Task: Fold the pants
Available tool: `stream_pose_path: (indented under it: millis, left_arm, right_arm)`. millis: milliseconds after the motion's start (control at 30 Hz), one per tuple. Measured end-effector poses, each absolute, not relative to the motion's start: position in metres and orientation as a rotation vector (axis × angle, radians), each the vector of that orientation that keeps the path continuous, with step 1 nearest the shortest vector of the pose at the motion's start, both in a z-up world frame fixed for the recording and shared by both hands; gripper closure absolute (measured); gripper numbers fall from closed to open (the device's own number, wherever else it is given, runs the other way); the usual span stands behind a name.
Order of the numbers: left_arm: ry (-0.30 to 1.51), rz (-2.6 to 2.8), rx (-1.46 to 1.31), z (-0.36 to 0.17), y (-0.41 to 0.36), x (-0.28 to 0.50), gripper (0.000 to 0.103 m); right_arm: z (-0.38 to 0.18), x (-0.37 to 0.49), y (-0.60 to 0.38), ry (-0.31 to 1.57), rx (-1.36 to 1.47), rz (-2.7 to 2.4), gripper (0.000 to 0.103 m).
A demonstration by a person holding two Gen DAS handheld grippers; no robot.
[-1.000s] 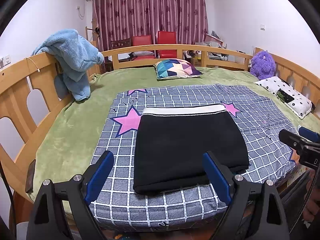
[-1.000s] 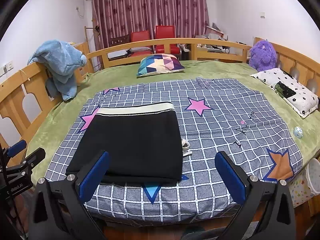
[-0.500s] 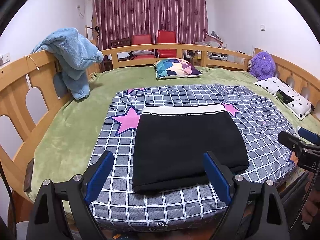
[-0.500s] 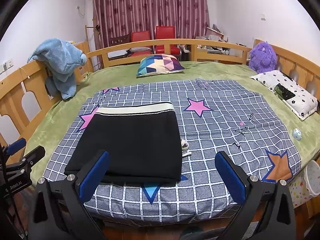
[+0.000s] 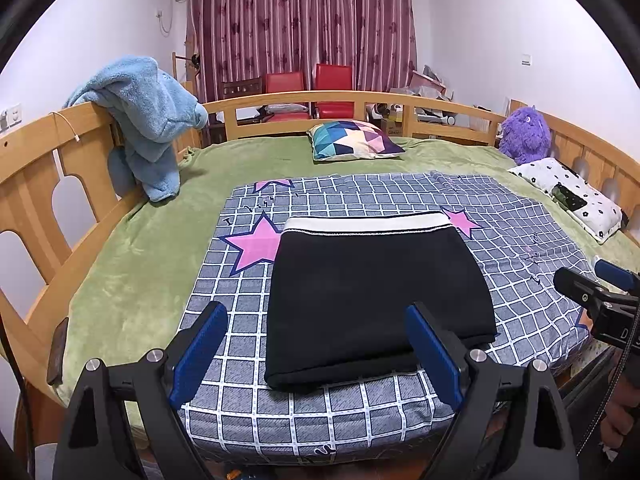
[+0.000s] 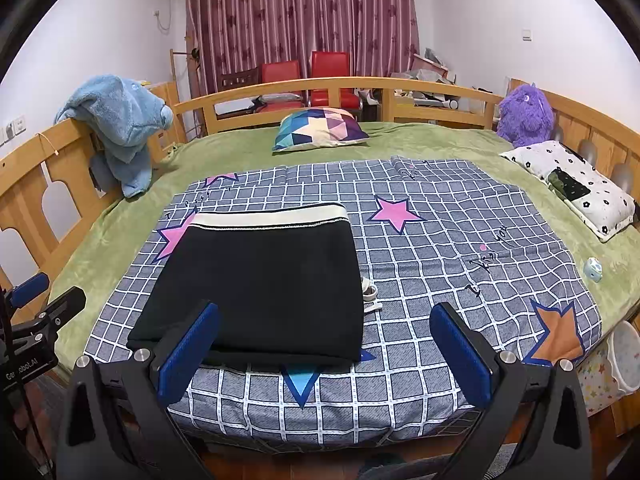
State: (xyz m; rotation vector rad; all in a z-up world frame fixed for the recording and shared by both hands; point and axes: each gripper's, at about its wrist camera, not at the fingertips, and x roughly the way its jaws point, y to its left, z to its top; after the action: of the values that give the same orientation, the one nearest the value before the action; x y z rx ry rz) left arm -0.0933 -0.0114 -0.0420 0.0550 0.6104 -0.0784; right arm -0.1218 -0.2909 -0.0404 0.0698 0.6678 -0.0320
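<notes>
Pants (image 5: 372,292) lie folded into a compact black rectangle on the checked sheet (image 5: 500,216), pale waistband (image 5: 366,223) along the far edge, fold at the near edge close to the bed's near side. Looks like the fold is essentially done; any step left is a final tidy or a pull-back.

Left gripper (image 5: 316,350) hangs above the near edge of the bed, jaws spread wide, holding nothing; its right finger overlaps the pants' near right corner in the left wrist view, but contact can't be confirmed. Right gripper (image 6: 324,354) is likewise released and empty, off to the right of the pants, with its left finger in front of the near edge of the fabric.

Risks from here:
- Near layers look a bit uneven at the near right corner. A finger dragging across it would peel the top layer and undo the fold.
- Stack sits close to the bed's near side, so a snag during retreat could pull it toward the drop.
- Small white object (image 6: 370,294) lies touching or just beside the pants' right edge; can't tell what it is. A right-side regrasp could catch it with the cloth.
- Soft knit fabric, likely to shift if nudged sideways; the sheet underneath may wrinkle with it.
</notes>
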Motion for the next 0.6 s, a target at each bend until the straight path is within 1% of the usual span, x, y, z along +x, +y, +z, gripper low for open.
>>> stream_pose_path:
  millis: [600]
  left_arm:
    - [0.613,-0.085,0.042,-0.0427,-0.0104,-0.0918,0.013]
  right_arm:
    - [-0.0452,-0.1225,-0.2905,0.665,0.058,-0.026,0.0]
